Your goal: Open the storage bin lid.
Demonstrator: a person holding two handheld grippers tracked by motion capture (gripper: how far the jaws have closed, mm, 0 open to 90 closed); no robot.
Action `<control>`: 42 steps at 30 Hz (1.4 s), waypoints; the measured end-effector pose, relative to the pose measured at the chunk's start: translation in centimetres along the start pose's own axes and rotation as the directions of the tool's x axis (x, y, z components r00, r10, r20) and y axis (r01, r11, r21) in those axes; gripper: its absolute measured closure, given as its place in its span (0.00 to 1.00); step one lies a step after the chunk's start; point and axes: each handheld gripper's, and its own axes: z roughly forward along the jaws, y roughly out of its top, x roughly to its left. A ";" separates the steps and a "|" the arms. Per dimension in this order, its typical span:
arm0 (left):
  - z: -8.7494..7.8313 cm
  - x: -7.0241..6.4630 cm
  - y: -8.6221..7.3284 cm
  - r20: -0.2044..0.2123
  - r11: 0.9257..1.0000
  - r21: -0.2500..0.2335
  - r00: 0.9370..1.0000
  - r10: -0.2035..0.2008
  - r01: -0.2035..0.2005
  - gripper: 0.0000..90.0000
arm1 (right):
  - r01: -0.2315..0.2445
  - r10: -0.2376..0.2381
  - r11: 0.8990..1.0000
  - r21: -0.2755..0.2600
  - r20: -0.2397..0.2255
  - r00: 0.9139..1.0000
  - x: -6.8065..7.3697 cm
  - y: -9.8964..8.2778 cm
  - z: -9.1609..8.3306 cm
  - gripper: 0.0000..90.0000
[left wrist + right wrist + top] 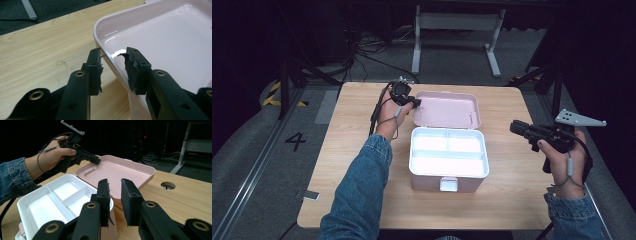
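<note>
step: handling open lid point(447, 109) of pink storage box point(447, 160) | left gripper point(113, 71): jaws straddle lid rim, slightly apart, not pinching | right gripper point(115, 202): part open, empty | tip: seat rim deep between pads before squeezing, swing about hinge.

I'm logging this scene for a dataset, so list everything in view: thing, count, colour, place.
box: one, pink, middle of the table, open.
lid: one, pink, laid back flat behind the box.
tray: one, white, three compartments, inside the box.
latch: one, white, on the box's front.
table: one, light wood, with a round hole in it.
desk frame: one, white, on the floor beyond the table.
left tongs: one, black, astride the lid's left rim, pads not pressing.
right tongs: one, black, held at the table's right edge, nothing between them.
sleeves: two, blue denim, bottom of high view.
</note>
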 end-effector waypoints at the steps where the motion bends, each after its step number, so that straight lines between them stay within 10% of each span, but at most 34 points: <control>1: 0.0 0.0 -0.1 -0.007 1.000 -0.004 1.000 0.017 -0.017 0.78 | 0.000 0.000 1.000 0.003 0.000 1.000 0.0 0.0 0.0 0.86; 13: 0.4 0.3 -0.5 0.009 1.000 0.011 1.000 0.004 -0.004 0.80 | 0.003 -0.003 1.000 0.011 -0.002 1.000 0.0 -0.1 0.3 0.86; 25: -1.2 0.6 -0.6 0.016 0.998 -0.056 1.000 -0.002 0.003 0.61 | -0.008 0.008 1.000 0.012 0.002 1.000 -0.2 -0.2 0.3 0.85; 42: -12.8 -2.6 -1.9 0.026 0.979 -0.182 0.995 0.095 -0.089 0.39 | -0.037 0.036 0.997 0.070 0.021 0.999 -1.1 -0.6 1.2 0.67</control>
